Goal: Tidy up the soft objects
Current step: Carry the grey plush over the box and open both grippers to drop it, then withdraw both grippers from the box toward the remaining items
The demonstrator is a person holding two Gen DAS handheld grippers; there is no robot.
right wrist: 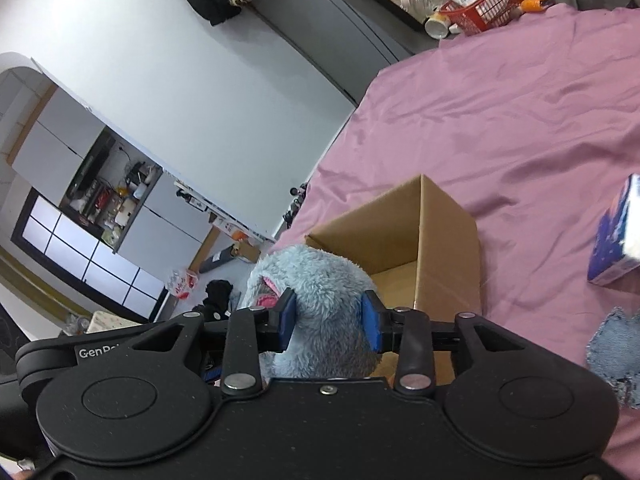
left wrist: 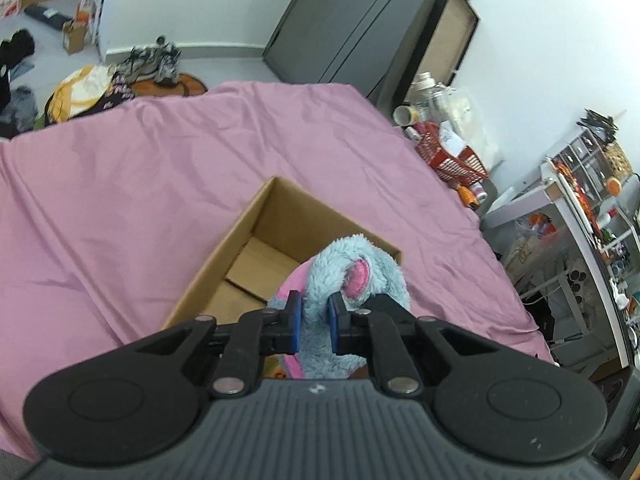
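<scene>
A fluffy light-blue plush toy [left wrist: 360, 264] with a pink inner ear hangs over the near edge of an open cardboard box [left wrist: 256, 216]. My left gripper [left wrist: 314, 312] is shut on a narrow fold of it, blue pads pinching the fur. In the right wrist view the same plush toy [right wrist: 320, 272] bulges between the pads of my right gripper [right wrist: 330, 316], which presses on a wider part of it. The cardboard box [right wrist: 448, 240] stands just beyond, its bottom bare. Something pink [left wrist: 290, 284] shows under the toy; I cannot tell what it is.
The box rests on a bed with a pink sheet [left wrist: 160, 168]. A blue patterned carton [right wrist: 616, 240] and a denim piece [right wrist: 616, 356] lie to the right. A red basket [left wrist: 452, 156] and bottles sit past the bed corner, shelves [left wrist: 580, 220] at right, clothes [left wrist: 80, 92] on the floor.
</scene>
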